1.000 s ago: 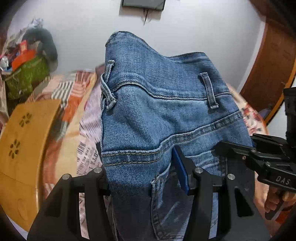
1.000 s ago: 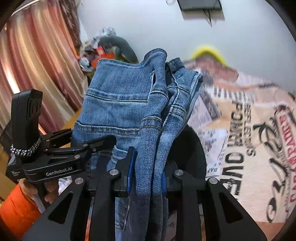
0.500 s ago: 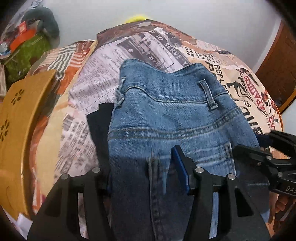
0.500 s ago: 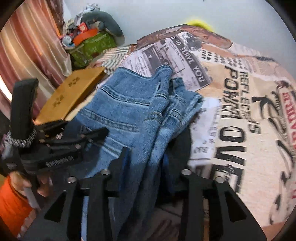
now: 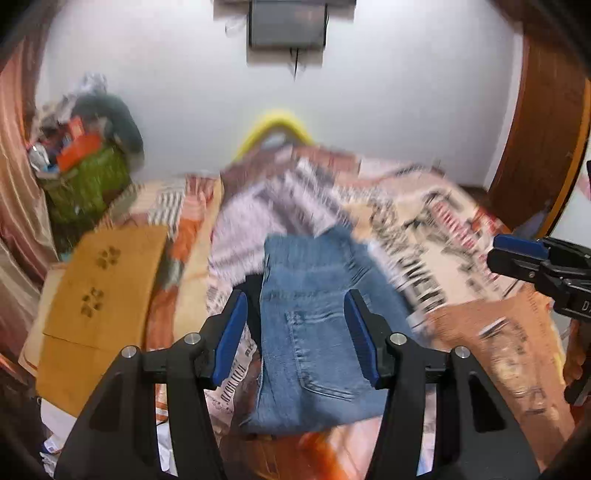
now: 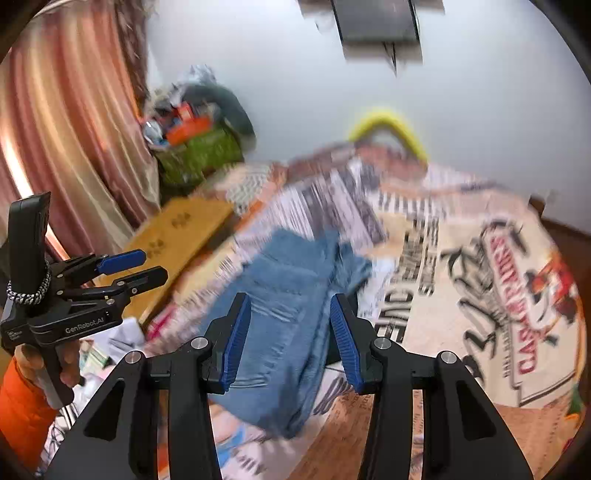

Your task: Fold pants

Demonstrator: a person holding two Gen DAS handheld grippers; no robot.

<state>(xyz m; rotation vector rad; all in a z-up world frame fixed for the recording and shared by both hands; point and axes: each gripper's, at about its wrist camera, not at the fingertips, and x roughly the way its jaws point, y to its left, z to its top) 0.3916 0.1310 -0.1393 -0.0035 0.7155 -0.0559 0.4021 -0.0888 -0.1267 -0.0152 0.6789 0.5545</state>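
The pants, blue jeans folded into a thick bundle, lie on the bed just beyond and below both pairs of tongs, held by neither. In the left wrist view the bundle shows through the gap between the two blue pads, with a back pocket facing up and the folded edge nearest the camera; a dark strip of cloth pokes out from under its left side. In the right wrist view the same bundle lies ahead of the tongs, its layered edges stacked on the right side.

The left tongs are spread, nothing between the pads, and stand clear above the jeans. The right tongs are spread too; their jaws have just been opening and the denim that was between them now lies loose below. Each pair also shows in the other's view: the right tongs at the far right edge of the left view, the left tongs at the far left of the right view, gripped by a hand in an orange sleeve.

The bed is covered by a sheet printed with newspaper text and orange patches. Left of the left tongs a tan wooden board with flower cut-outs lies on the bed. Further off, a green bag heaped with odds and ends stands by the striped curtain. A dark screen hangs on the white wall, and a yellow object peeks over the bed's far end. Both views are blurred.
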